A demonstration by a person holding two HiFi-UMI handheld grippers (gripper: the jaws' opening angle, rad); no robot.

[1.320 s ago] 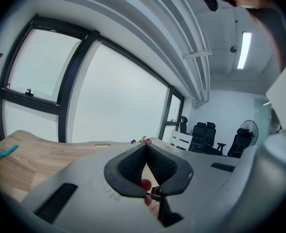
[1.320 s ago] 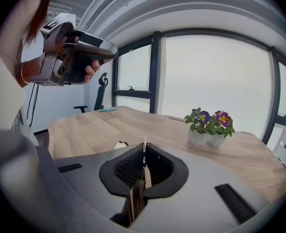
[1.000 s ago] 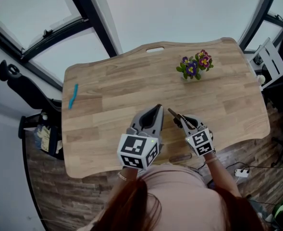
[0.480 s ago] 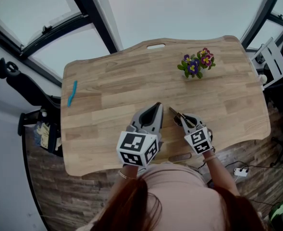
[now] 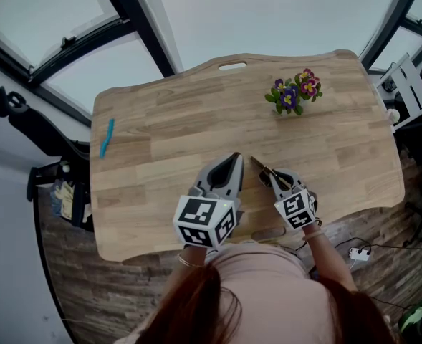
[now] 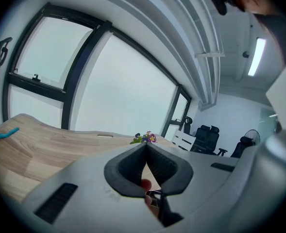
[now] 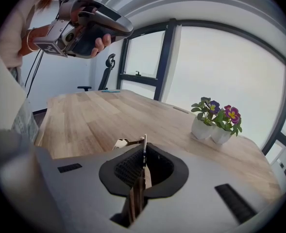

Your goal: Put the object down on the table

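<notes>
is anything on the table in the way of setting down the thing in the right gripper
Nothing visible does. The right gripper, shut on a thin brown object, hangs over bare table. The flower pots stand beyond it, the blue item lies at the left edge, and the left gripper is beside it, apart.

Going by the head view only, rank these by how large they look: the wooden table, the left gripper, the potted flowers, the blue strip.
1. The wooden table, by far the largest.
2. The left gripper, though nearness to the camera inflates it.
3. The potted flowers.
4. The blue strip, a thin sliver near the table's left edge.
</notes>
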